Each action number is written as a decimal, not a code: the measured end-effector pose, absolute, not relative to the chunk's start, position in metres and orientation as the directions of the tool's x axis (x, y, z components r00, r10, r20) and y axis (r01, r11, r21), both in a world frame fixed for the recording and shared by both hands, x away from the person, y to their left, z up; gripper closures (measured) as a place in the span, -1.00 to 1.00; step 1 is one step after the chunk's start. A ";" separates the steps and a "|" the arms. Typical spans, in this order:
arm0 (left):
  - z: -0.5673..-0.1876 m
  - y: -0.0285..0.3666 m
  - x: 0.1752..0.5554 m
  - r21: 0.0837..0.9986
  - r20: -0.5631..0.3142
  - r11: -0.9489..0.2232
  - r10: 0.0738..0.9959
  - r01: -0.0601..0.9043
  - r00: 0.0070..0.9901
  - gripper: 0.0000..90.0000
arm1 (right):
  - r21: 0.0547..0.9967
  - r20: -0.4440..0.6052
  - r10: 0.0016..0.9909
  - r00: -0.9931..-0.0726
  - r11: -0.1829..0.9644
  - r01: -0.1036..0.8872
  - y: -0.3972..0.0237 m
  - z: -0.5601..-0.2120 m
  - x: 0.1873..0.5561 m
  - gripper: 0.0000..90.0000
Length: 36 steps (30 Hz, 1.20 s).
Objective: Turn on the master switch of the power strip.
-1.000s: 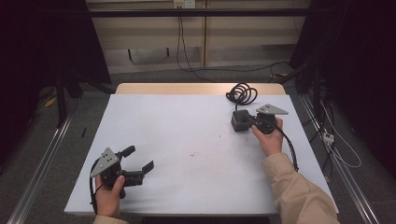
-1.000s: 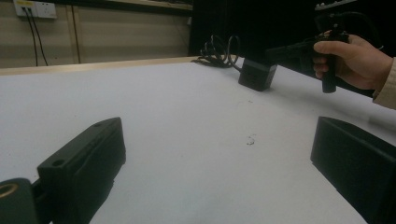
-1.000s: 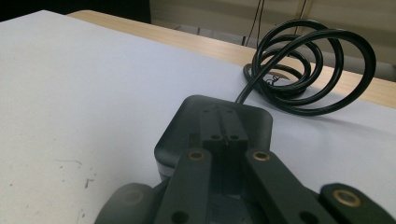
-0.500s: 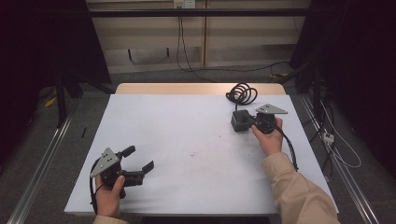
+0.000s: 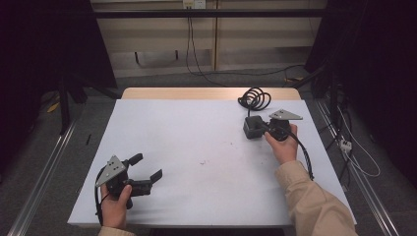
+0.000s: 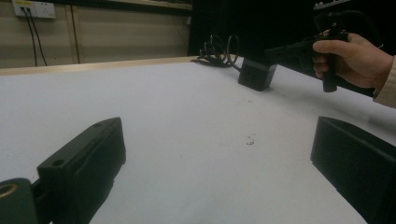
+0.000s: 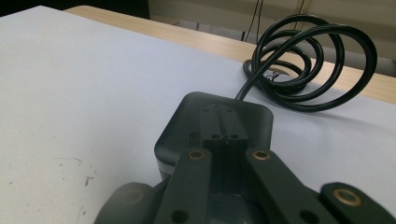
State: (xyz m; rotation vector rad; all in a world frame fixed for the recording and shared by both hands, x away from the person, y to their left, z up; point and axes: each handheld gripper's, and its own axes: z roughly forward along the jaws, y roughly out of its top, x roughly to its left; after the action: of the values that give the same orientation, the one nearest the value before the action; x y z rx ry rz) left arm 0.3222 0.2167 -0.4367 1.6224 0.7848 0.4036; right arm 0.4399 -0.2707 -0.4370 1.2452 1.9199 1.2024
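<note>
Jaws closed above black adapter [image 7: 215,126]

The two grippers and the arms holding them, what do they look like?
Both are black, with two blocky jaws and a grey three-cornered plate on top. The left gripper trails a black cable, as does the right gripper. The right arm wears a beige sleeve.

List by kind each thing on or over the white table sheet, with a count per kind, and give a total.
Hand-held grippers: 2, left gripper and right gripper
Black power adapter block: 1
Coiled black cable: 1
Total: 4
</note>
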 end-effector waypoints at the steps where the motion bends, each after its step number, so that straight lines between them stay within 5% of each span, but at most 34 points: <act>1: -0.437 0.217 0.322 0.963 -0.165 -0.043 0.686 0.265 0.709 -0.94 | 0.893 0.021 0.907 -0.420 0.171 0.415 -0.271 -0.437 0.440 1.00; 36: -0.435 0.218 0.323 0.965 -0.164 -0.036 0.690 0.259 0.706 -0.94 | 0.897 0.023 0.909 -0.415 0.165 0.410 -0.271 -0.436 0.438 1.00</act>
State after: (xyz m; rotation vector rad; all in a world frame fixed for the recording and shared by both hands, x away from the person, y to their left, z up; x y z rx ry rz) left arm 0.3234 0.2182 -0.4353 1.6129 0.7864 0.4114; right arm 0.4375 -0.2705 -0.4360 1.2460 1.9083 1.2076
